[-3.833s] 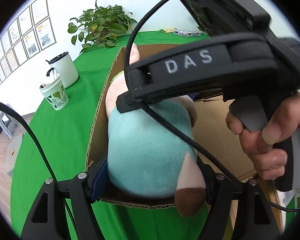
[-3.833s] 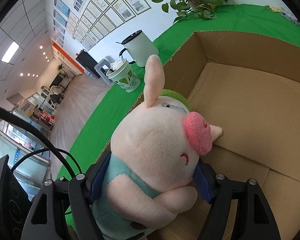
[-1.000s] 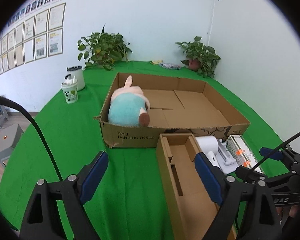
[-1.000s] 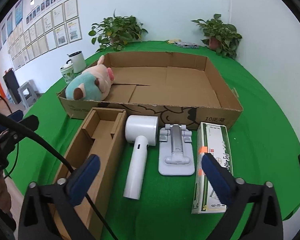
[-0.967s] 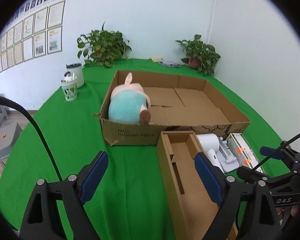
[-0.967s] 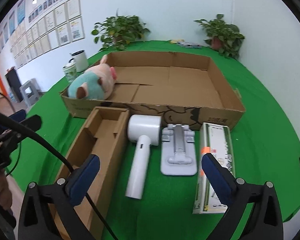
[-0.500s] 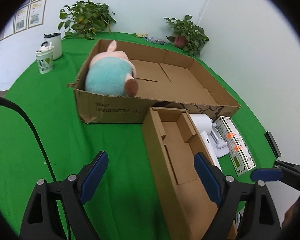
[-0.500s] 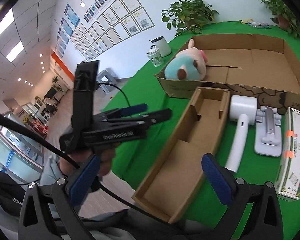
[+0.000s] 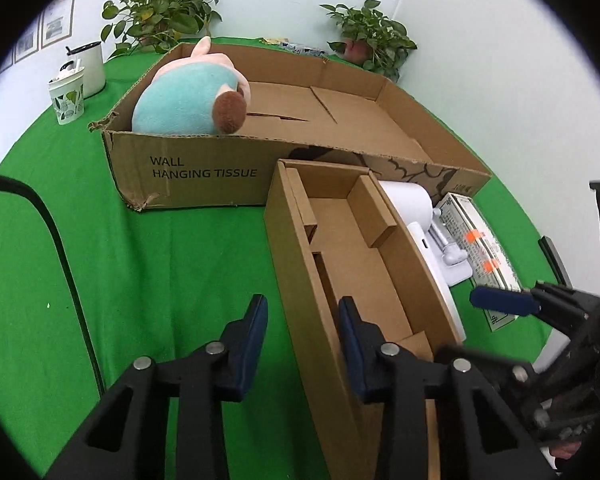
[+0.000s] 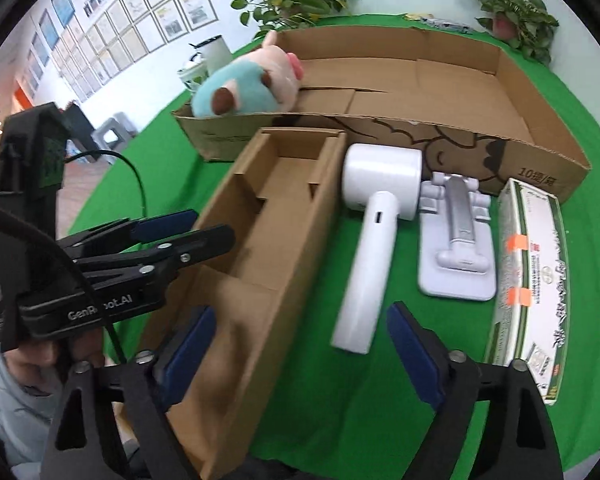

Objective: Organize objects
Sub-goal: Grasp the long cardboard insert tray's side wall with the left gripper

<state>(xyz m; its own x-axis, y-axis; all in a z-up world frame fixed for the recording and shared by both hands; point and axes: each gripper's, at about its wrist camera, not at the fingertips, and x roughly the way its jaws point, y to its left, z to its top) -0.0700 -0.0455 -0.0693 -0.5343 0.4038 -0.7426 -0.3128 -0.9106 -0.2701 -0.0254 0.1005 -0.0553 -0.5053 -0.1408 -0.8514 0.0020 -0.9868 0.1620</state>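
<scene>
While the left gripper straddles the near left wall of the long narrow carton, its blue pads sit one outside and one inside that wall, partly closed but with daylight showing on both sides, so nothing is gripped yet. The right gripper hangs wide open and empty above the carton's right wall and the green cloth, one pad over the cardboard, the other over the cloth near the foot of the white handheld device.

Moving outward: that white device lies just beside the carton's right wall, head toward the big box. Next along is the grey folding stand, flat on the cloth, then the green-and-white packet box farthest right. Behind them all runs the large shallow cardboard box, and the plush pig lies in its far-left corner, so that item looks sorted.

My read: the carton is the step in hand, with the left pair lining up a pinch on its wall. The next move calls for closing squarely on that thin cardboard edge, then a shared lift or a slide toward the big box. The carton is long, so a one-ended grip may let it swing; the right pair would do well to steady the other wall.
</scene>
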